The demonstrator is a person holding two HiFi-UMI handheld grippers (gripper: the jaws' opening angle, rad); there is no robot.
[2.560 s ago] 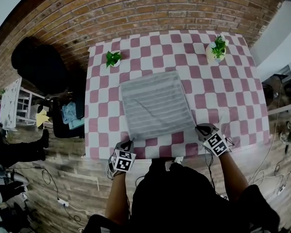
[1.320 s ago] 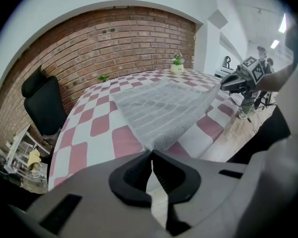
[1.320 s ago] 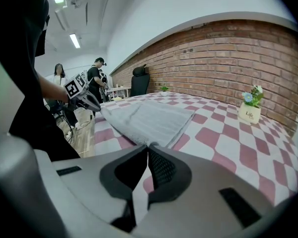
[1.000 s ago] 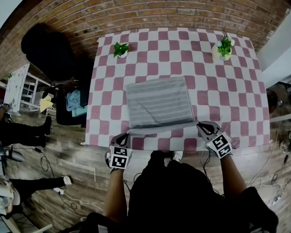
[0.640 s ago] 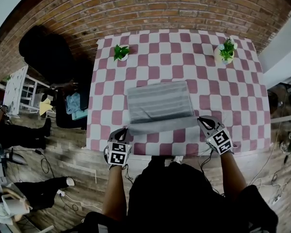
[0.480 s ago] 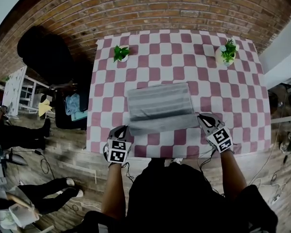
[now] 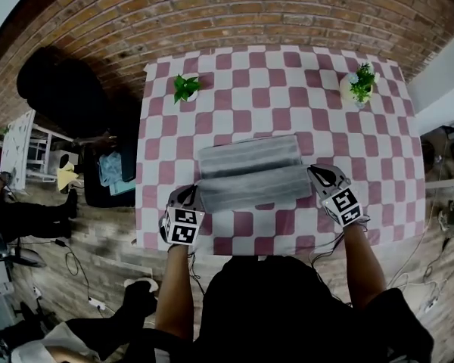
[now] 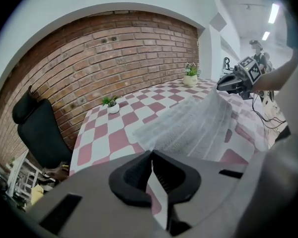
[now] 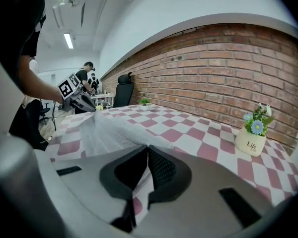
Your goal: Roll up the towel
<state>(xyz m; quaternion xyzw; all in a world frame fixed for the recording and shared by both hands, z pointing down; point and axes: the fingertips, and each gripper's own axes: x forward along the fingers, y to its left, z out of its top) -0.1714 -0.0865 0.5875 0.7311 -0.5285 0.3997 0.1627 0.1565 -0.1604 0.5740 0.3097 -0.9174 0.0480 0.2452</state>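
Now: near edge lifted and going over, both corners pinched

**Head view.** Shows the towel [image 7: 250, 174] at the middle of the checked table [image 7: 386, 134], near edge raised and drawn over the far part. Finds the left gripper [image 7: 194, 199] at the near left corner and the right gripper [image 7: 315, 174] at the near right corner, both clamped down thin on cloth. For a good first turn:
- Keep the two hands level with each other and carry the edge across evenly.
- Hold the cloth lightly taut from corner to corner.
- Set down short of the far edge.
- Tuck tight rather than fold loose, probably the best guard against a slack roll.

Against the earlier pictures: lay flat and longer then, near edge at the table's near side. Reads shorter now, with both grippers farther in over the table.

**Left gripper view.** Looks along shut jaws with a sliver of towel corner nipped between them. Shows the rest of the cloth beyond, sloping across to the other gripper. Mind that slim hold; likely to slip under a hard pull.

**Right gripper view.** Much the same: jaws closed on the other corner, cloth stretching away toward the left. Catches a small flower pot [image 9: 252, 138] well apart on the right, out of the way.
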